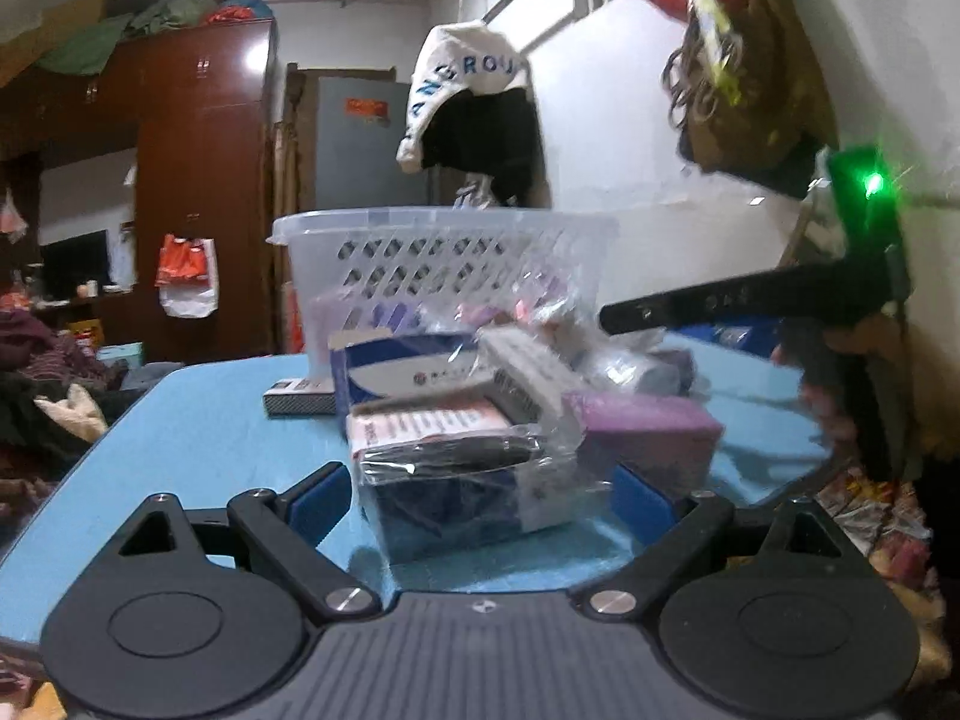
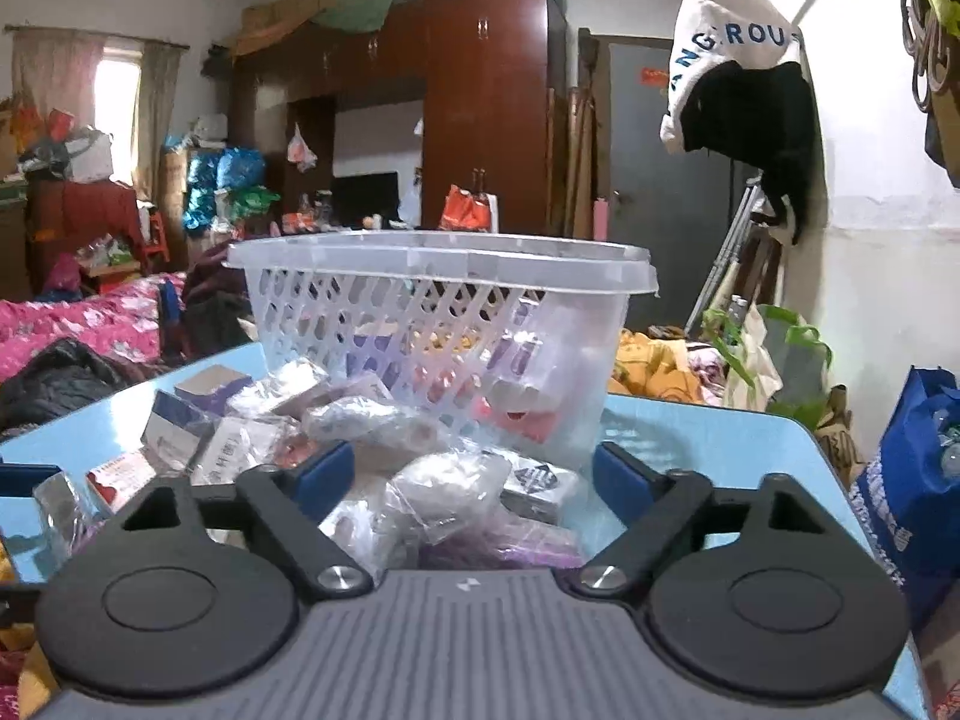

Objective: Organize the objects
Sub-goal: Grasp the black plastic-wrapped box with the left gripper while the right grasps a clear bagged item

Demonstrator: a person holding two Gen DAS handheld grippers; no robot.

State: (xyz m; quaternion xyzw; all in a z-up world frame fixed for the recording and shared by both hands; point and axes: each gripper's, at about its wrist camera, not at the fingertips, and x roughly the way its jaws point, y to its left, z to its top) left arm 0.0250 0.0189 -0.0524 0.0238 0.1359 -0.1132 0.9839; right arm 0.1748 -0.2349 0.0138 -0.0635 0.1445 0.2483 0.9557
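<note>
Nearest the left wrist lens, the left gripper (image 1: 480,495) has its jaws standing wide apart around a clear-wrapped bundle of boxes (image 1: 462,474), which sits on the blue table (image 1: 198,420) in front of the basket (image 1: 420,258); the blue pads flank the wrapping without visibly pressing it, so I read it as framed, not gripped; right of that bundle lies a purple box (image 1: 648,426), and further right the other tool's black finger crosses the view. In the right wrist view, the right gripper (image 2: 474,468) also has its jaws apart, straddling a crumpled plastic packet (image 2: 450,486) just in front of the basket's near wall; whether the pads touch it I cannot tell; more small boxes lie left of the basket, and some goods already show through its lattice. Judged from this, the step in hand is picking loose packets to load the basket; next each hand must close squarely on its packet, lift above the rim, and drop it inside; slippery film may slide between pads.
</note>
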